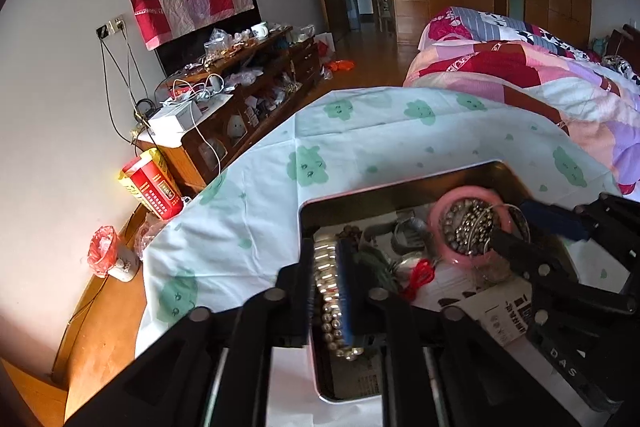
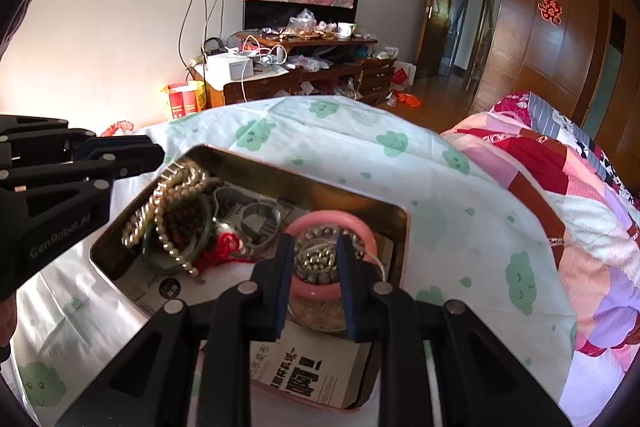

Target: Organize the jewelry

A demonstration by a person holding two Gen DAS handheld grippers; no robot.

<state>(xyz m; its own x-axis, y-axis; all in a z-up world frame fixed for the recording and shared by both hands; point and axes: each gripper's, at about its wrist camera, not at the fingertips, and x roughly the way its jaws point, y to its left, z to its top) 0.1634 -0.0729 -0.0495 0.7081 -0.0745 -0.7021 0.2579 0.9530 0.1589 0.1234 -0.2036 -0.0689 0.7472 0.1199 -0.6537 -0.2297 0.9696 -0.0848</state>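
Left gripper point(image 1: 327, 287) is clamping a pearl strand point(image 1: 330, 301) over the tin's point(image 2: 404, 247) left rim. Right gripper point(image 2: 314, 279) is straddling, jaws parted, the pink bangle point(image 2: 316, 291) near the right wall.

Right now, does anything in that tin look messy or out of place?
Yes. In the tin, a pearl strand trails up toward the left gripper, which clamps it. The other bracelets lie tangled in a heap, and a bead bracelet sits inside the pink bangle.
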